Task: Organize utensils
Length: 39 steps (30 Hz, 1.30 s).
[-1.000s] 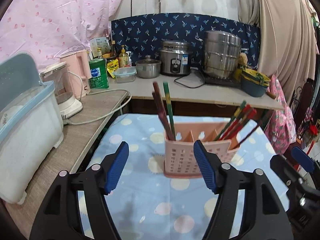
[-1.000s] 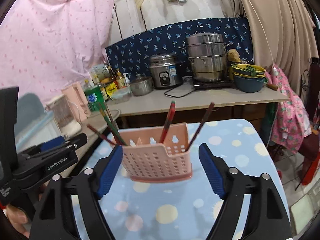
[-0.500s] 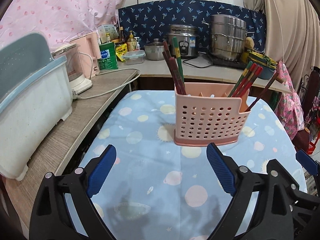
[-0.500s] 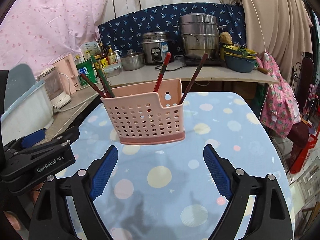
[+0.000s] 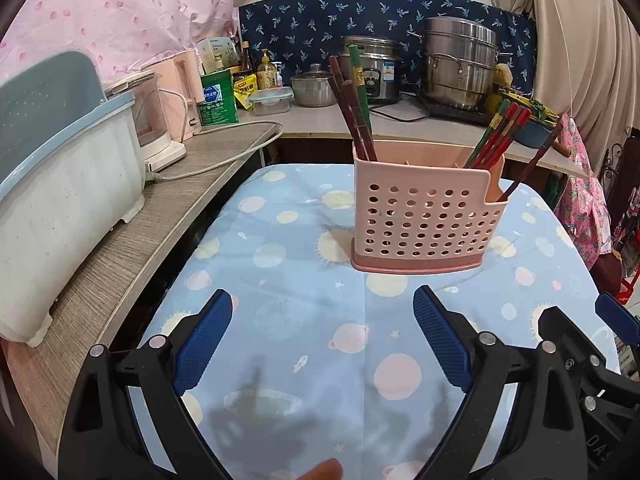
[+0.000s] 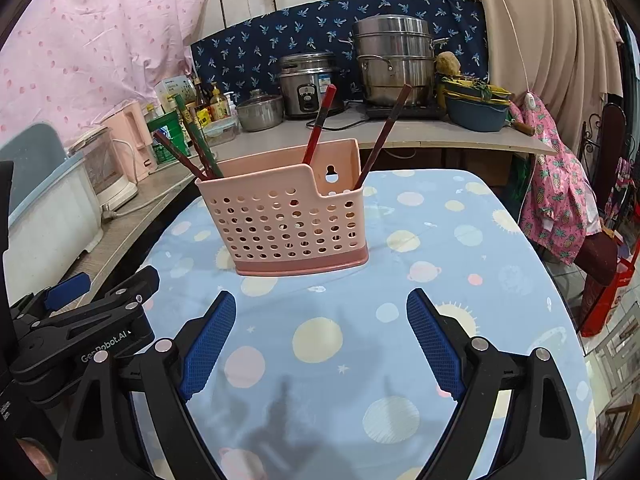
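Observation:
A pink perforated utensil holder point(image 5: 424, 220) stands on the blue planet-print tablecloth point(image 5: 304, 320); it also shows in the right wrist view point(image 6: 288, 224). Dark red and green chopsticks point(image 5: 354, 100) lean in its left compartment, and red and green ones point(image 5: 500, 136) lean in its right part. In the right wrist view a red chopstick point(image 6: 320, 120) and a dark one point(image 6: 386, 134) stick up. My left gripper point(image 5: 322, 338) is open and empty, well in front of the holder. My right gripper point(image 6: 320, 342) is open and empty, also in front of it.
A white and blue bin point(image 5: 60, 200) and a blender point(image 5: 156, 120) stand on the wooden counter point(image 5: 132, 264) at the left. A rice cooker point(image 5: 372, 72), steel pots point(image 5: 460, 64) and bottles line the back counter. Pink clothing point(image 6: 560, 200) hangs at the right.
Both grippers have pulled back from the holder and tilted down, so the holder sits farther ahead. Both stayed open. The holder and chopsticks have not moved.

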### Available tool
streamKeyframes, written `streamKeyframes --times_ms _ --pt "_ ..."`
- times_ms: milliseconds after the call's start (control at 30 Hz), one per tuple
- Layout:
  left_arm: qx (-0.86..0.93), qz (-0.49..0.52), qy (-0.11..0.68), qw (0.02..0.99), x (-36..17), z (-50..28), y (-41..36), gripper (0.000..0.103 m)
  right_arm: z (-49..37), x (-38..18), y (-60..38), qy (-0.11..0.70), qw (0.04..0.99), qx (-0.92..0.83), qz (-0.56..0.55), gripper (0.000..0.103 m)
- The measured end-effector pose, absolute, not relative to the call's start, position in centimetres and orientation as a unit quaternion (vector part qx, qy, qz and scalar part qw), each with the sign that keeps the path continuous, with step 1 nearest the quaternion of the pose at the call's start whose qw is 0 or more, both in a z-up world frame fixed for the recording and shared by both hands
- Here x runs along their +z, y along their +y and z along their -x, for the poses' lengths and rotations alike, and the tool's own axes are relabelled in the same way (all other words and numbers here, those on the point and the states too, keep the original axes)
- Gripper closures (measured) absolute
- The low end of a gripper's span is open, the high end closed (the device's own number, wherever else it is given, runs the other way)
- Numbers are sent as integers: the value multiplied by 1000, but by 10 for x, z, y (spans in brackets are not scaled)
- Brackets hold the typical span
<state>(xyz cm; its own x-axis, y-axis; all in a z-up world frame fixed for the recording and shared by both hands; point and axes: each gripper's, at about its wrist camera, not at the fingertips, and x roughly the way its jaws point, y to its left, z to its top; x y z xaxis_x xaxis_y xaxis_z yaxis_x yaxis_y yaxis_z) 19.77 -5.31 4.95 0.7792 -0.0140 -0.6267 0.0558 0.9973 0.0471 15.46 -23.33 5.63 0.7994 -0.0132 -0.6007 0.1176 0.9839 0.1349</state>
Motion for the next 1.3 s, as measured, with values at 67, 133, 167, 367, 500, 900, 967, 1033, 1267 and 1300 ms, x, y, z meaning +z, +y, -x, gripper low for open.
streamKeyframes --times_ms 67,133,167,367,500,900,967,1033,1267,1300 --pt "-19 -33 331 943 50 -198 -53 15 -155 55 -233 316 945 -35 -82 19" --pt "-20 -34 331 943 50 -198 -54 15 -156 55 -232 316 945 -36 -79 19" --pt "-20 -35 331 943 50 -199 -54 15 -156 55 -231 316 945 -36 -77 19" --pt "-21 -37 330 943 49 -201 -56 14 -157 54 -230 317 945 -36 -77 19" --pt "-23 -42 330 943 47 -203 -57 12 -159 52 -231 319 944 -37 -77 19" --pt "-23 -38 340 940 40 -213 -56 12 -167 46 -234 326 942 -42 -73 19" --pt "-22 -39 340 939 39 -213 -55 12 -168 45 -234 327 941 -42 -73 19" --pt "-23 -38 342 939 38 -213 -55 12 -168 44 -234 328 941 -42 -73 19" --pt "-20 -36 351 935 33 -216 -52 12 -168 42 -234 328 941 -43 -73 19" --pt "-19 -34 351 935 33 -216 -51 12 -168 42 -234 328 941 -44 -73 19"
